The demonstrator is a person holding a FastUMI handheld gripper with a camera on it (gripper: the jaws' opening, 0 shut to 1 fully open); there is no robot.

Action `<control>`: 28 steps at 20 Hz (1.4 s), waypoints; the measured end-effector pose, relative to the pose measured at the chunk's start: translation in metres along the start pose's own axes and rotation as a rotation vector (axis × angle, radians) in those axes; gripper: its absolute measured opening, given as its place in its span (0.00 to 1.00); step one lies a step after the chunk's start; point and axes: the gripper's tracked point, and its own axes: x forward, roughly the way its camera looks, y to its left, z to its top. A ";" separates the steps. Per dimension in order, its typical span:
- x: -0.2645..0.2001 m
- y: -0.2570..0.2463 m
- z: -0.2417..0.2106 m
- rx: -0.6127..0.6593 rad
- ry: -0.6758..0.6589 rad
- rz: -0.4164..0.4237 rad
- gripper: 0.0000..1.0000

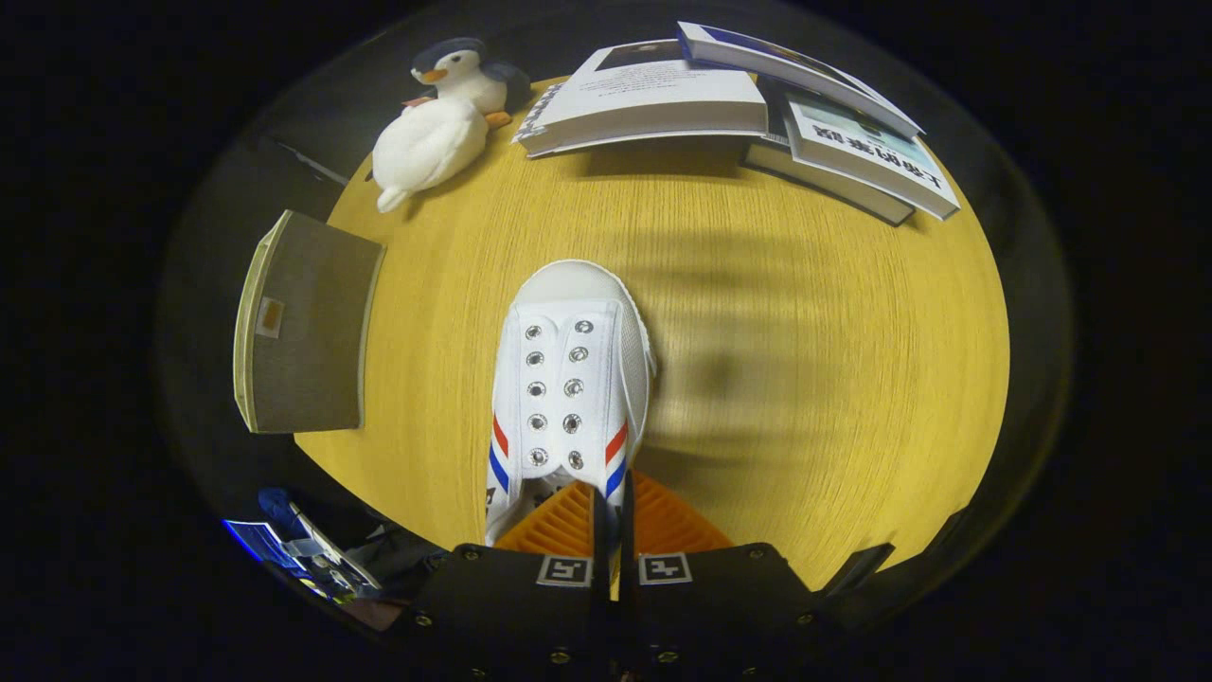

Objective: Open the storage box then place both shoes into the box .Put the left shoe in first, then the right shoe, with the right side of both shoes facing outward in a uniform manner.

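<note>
A white canvas shoe with red and blue side stripes and bare eyelets hangs over the yellow wooden table, toe pointing away from me. My gripper is shut on the rim of the shoe's opening at its right side, both fingers pressed close together on the thin edge. A shadow lies on the table to the shoe's right. The grey storage box, with a cream edge and a small tag, stands to the left of the shoe at the table's left edge. Its lid looks shut.
A white plush penguin lies at the far left of the table. A stack of books sits along the far edge, spreading to the right. Some blue and white clutter lies below the table at near left.
</note>
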 end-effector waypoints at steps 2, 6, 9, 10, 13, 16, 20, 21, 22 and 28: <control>-0.006 0.011 0.001 -0.007 -0.003 0.027 0.04; -0.026 0.034 0.012 -0.039 -0.037 0.046 0.04; -0.043 0.052 0.023 -0.076 -0.064 0.049 0.04; -0.048 0.059 0.027 -0.085 -0.073 0.056 0.04; -0.069 0.087 0.038 -0.101 -0.095 0.097 0.04; -0.085 0.118 0.048 -0.110 -0.108 0.141 0.04; -0.101 0.153 0.066 -0.150 -0.134 0.155 0.04; -0.105 0.162 0.070 -0.163 -0.140 0.157 0.04; -0.108 0.172 0.074 -0.174 -0.145 0.159 0.04; -0.117 0.241 0.101 -0.247 -0.163 0.194 0.04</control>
